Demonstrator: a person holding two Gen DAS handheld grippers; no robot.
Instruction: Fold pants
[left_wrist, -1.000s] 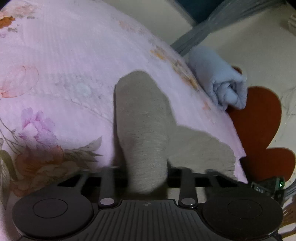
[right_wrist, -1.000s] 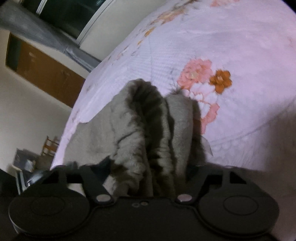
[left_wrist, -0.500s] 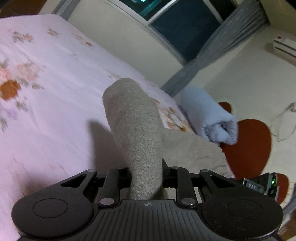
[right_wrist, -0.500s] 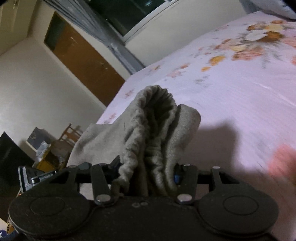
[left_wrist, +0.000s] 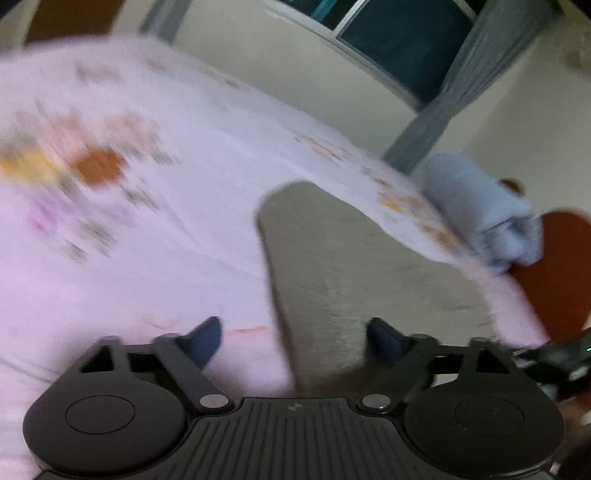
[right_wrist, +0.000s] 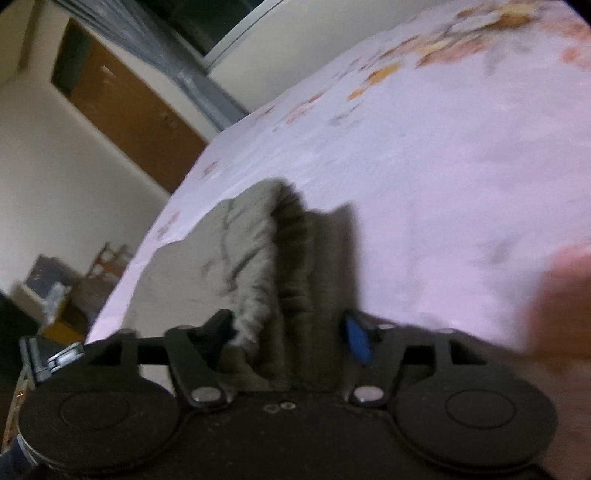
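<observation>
The grey pants (left_wrist: 332, 266) lie on the pink floral bed sheet (left_wrist: 147, 221). In the left wrist view one leg end stretches forward from between the fingers of my left gripper (left_wrist: 295, 343), whose jaws stand wide apart with the cloth loose between them. In the right wrist view the gathered elastic waistband (right_wrist: 280, 258) lies bunched between the spread fingers of my right gripper (right_wrist: 291, 332), which is also open. Both views are blurred by motion.
A rolled light-blue cloth (left_wrist: 480, 218) lies at the bed's right edge, beside a red heart-shaped rug (left_wrist: 554, 266) on the floor. A grey curtain (left_wrist: 443, 99) and dark window stand behind. A brown door (right_wrist: 125, 107) and a chair (right_wrist: 107, 262) are off the bed's left side.
Both grippers have opened and let go of the pants, which dropped flat onto the sheet. Both cameras are moving, blurring the views.
</observation>
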